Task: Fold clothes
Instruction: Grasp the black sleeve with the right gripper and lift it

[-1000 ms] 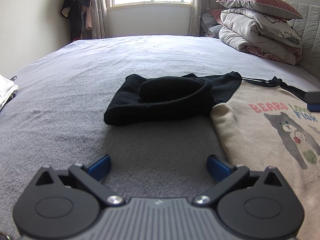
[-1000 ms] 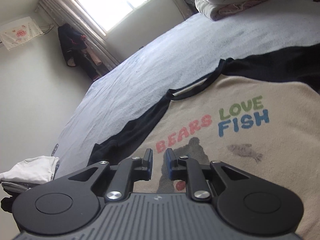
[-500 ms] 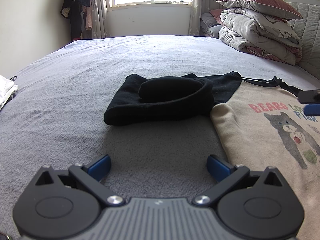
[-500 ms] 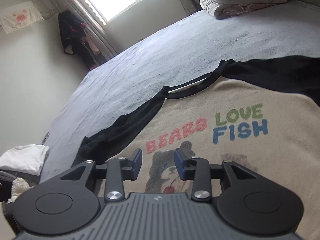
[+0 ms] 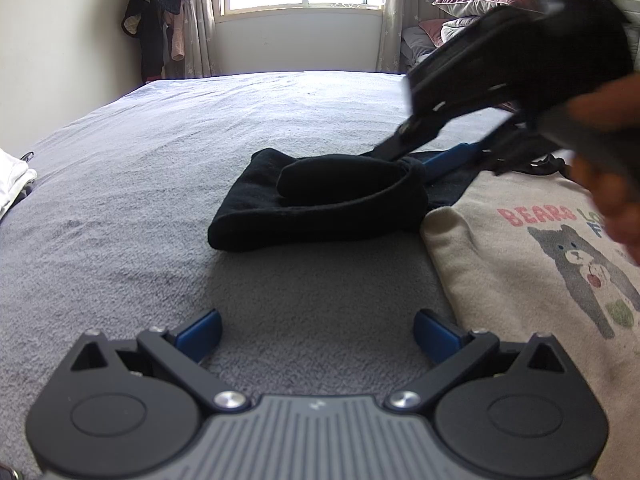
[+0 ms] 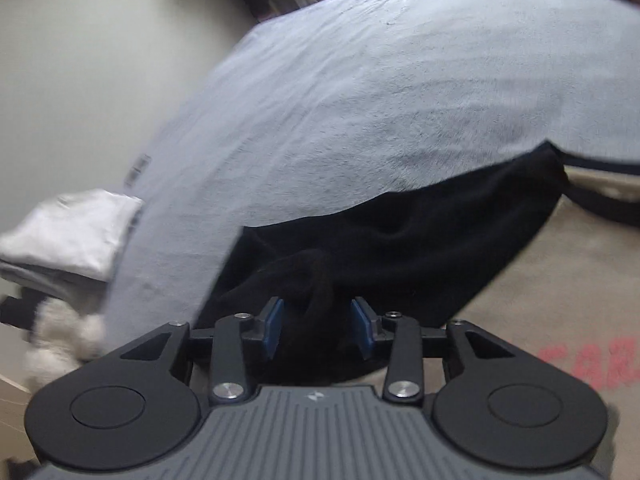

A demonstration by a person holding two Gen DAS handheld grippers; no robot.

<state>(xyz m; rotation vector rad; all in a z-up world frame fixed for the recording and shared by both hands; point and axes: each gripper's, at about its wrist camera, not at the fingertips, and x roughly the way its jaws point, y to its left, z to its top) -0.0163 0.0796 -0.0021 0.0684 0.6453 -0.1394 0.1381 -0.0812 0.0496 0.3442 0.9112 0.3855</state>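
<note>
The sweatshirt (image 5: pixel 532 280) lies flat on the bed (image 5: pixel 200 140), body unfolded, right tool (image 6: pixel 316 326) straddling its bunched black sleeve (image 5: pixel 320 204) (not clamped), left tool (image 5: pixel 316 332) spread.

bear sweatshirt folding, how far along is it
Barely started. Done: only a folded white pile sits at the bed's edge. In hand: the right hand-held gripper has reached the bunched black sleeve, jaws open around the fabric, not yet closed. The left hand-held gripper waits open over the bedspread. Left: the bear sweatshirt body lies flat, unfolded.
</note>
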